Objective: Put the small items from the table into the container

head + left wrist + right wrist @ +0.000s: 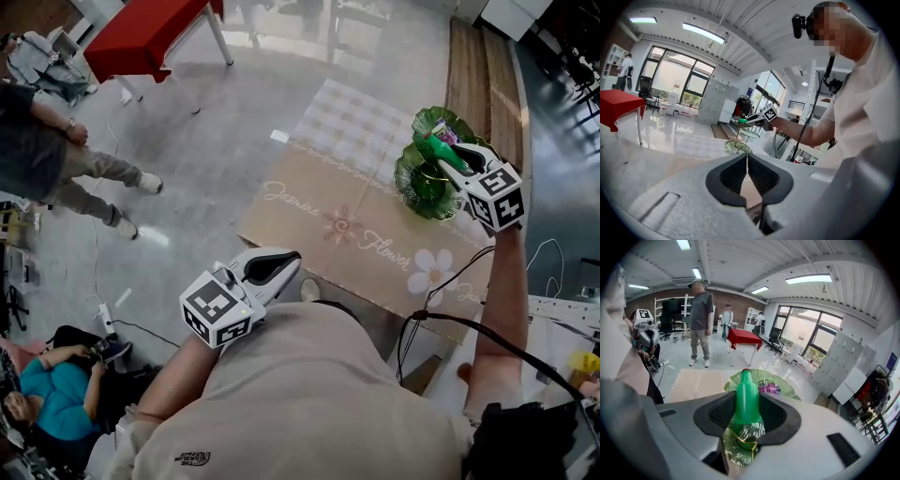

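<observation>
The table has a brown cloth (375, 202) on it with flowers and curly writing, and the far end of the cloth has squares on it. The floor (216, 131) round it is grey and shiny. A strip of wood floor (478, 84) runs along the right side. A red table (150, 37) stands far off at the top left. One person (56, 159) stands on the floor to the left, and another in a blue-green top (52, 384) sits low down by the near left corner.

A green glass dish stand (412, 183) sits at the far right of the table, close to the edge. It has a top dish and a bottom dish. A small purple thing (769, 389) lies in the top dish.

The right arm (497, 309) reaches out straight over the table. The right gripper (459, 157) points down at a slant above the dish stand. Its jaws squeeze the fat part of a little green bottle (746, 399), one jaw on each side. The bottle's neck pokes out ahead over the top dish, just beside the purple thing.

The left gripper (281, 265) is pulled in close to the person's body, over the near left edge of the table. Its jaws are pressed together at the tips with nothing in them.

Between the two grippers the cloth is bare. There is lots of open floor to the left of the table. On the right, the dish stand is near the table's edge.
</observation>
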The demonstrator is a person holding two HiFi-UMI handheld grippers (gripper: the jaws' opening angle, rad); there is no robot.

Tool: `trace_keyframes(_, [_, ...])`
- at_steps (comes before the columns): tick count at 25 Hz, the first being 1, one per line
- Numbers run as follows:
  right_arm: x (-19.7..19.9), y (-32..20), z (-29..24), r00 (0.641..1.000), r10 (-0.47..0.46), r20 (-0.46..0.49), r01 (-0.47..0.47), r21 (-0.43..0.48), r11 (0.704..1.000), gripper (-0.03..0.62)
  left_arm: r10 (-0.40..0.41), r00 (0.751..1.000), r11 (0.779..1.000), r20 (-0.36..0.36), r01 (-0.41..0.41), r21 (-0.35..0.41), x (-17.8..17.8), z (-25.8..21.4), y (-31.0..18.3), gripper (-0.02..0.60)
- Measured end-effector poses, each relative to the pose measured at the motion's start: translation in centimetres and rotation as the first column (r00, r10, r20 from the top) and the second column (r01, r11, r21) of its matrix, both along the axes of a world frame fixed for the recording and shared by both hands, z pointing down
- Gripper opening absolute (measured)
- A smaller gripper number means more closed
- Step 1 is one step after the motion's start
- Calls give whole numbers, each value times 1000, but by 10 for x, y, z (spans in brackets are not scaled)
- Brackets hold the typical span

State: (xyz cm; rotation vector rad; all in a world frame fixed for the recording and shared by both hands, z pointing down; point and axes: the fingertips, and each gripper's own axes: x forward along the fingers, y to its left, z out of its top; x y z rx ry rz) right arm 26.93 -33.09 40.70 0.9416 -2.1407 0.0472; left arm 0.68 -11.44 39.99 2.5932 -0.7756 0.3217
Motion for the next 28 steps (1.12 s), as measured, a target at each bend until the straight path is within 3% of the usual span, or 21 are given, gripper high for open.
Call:
trace_keyframes(5, [-1, -2, 6, 1000, 2, -9, -3, -26, 1000, 173, -9, 1000, 1000, -2, 9, -7, -5, 2, 3, 9])
trace_keyframes(15, [5, 7, -9, 997, 76, 30, -77, 27, 997, 192, 13, 1000, 1000, -2, -13, -3, -15, -2, 14, 9])
trace_keyframes(24, [0, 53, -36, 954, 228, 195, -255, 127, 959, 190, 60, 998, 998, -10, -60, 7, -33, -7, 36, 9])
trace_keyframes(28, [-17, 95, -32, 919, 281, 277, -324, 123, 938, 170, 96, 995, 995, -17, -96, 11, -43, -8, 51, 9])
